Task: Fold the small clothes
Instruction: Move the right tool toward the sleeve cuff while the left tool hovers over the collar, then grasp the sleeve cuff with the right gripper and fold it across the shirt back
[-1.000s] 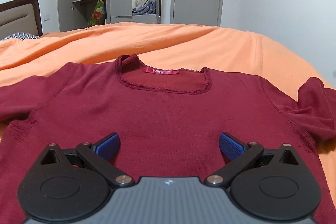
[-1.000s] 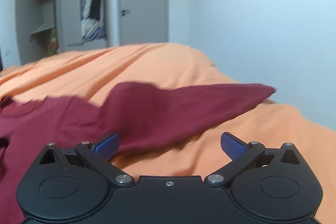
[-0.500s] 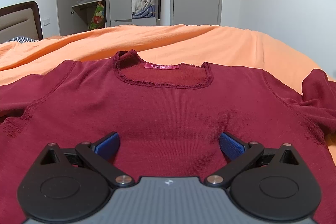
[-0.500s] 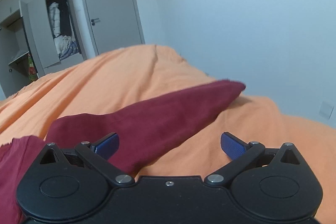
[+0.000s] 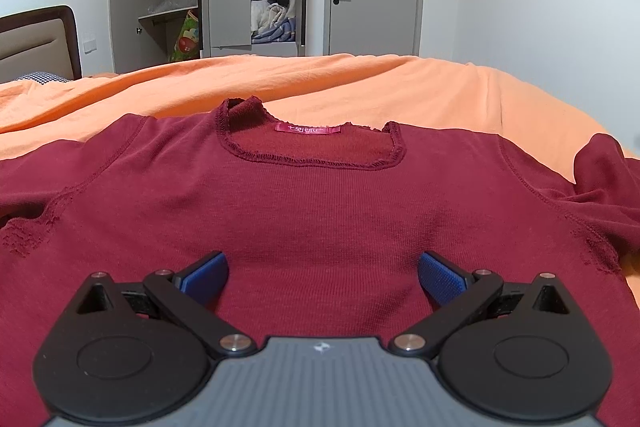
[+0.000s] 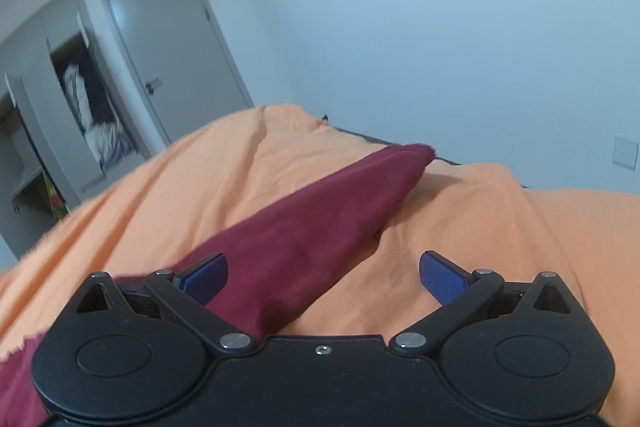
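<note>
While the dark red knitted sweater [image 5: 312, 195] lies spread flat, front up, on the orange bedsheet [image 5: 400, 83], the left gripper [image 5: 322, 273] hovers over its chest with blue-padded fingers [image 5: 206, 273] spread wide, holding nothing. Farther right, the sweater's long sleeve [image 6: 320, 223] stretches across the sheet; the right gripper [image 6: 324, 273] sits above it, equally wide apart and empty.

The right gripper [image 6: 323, 277] hangs spread wide over a dark red sleeve [image 6: 320, 223] stretched across an orange bedspread [image 6: 200, 179]. Behind: a closed door [image 6: 172, 51], an open wardrobe [image 6: 86, 115].
</note>
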Demonstrator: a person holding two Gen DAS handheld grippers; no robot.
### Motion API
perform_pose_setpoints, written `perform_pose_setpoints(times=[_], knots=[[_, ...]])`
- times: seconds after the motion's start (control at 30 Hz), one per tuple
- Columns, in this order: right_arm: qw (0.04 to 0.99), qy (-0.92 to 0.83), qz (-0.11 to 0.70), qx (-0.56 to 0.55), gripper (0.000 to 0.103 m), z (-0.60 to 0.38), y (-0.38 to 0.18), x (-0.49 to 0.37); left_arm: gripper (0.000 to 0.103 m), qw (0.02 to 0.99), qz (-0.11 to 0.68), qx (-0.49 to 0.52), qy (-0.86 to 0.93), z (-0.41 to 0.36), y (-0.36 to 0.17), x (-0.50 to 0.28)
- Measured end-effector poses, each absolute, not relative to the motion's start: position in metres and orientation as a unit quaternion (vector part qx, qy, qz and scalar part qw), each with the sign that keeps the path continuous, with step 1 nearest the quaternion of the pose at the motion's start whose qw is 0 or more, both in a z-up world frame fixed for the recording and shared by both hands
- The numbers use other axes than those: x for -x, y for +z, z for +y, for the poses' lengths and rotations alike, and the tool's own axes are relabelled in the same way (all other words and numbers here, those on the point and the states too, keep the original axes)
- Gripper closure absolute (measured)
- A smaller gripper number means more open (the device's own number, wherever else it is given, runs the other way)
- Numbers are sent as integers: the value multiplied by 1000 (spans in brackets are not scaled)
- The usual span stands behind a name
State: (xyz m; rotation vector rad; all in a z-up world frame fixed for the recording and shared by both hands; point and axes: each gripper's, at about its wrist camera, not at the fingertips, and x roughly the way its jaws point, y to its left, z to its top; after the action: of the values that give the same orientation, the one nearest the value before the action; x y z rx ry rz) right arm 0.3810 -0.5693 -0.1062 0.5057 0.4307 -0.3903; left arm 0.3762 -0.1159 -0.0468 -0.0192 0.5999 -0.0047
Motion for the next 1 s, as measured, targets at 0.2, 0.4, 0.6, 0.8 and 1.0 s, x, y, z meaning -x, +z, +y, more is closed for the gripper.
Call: perform_pose_setpoints(times=[0.2,0.4,0.6,0.8,1.0], knots=[[914,-216,197,-282,20,-593,-109,-397,0,956,293,10,-2,-116,-47,-376],[907,-244,206,-274,63,-607,-112,-417,0,956,293,11,-3,-116,-47,-376],[913,-257,196,-250,98,-602,-96,-416,0,953,300,31,-10,-106,-31,-375],[914,-303,166,-211,98,-597,-71,-380,0,950,312,15,3,-98,-16,-371],[903,-325,178,-216,98,-598,-69,-365,0,938,343,46,-10,-88,-7,-375]])
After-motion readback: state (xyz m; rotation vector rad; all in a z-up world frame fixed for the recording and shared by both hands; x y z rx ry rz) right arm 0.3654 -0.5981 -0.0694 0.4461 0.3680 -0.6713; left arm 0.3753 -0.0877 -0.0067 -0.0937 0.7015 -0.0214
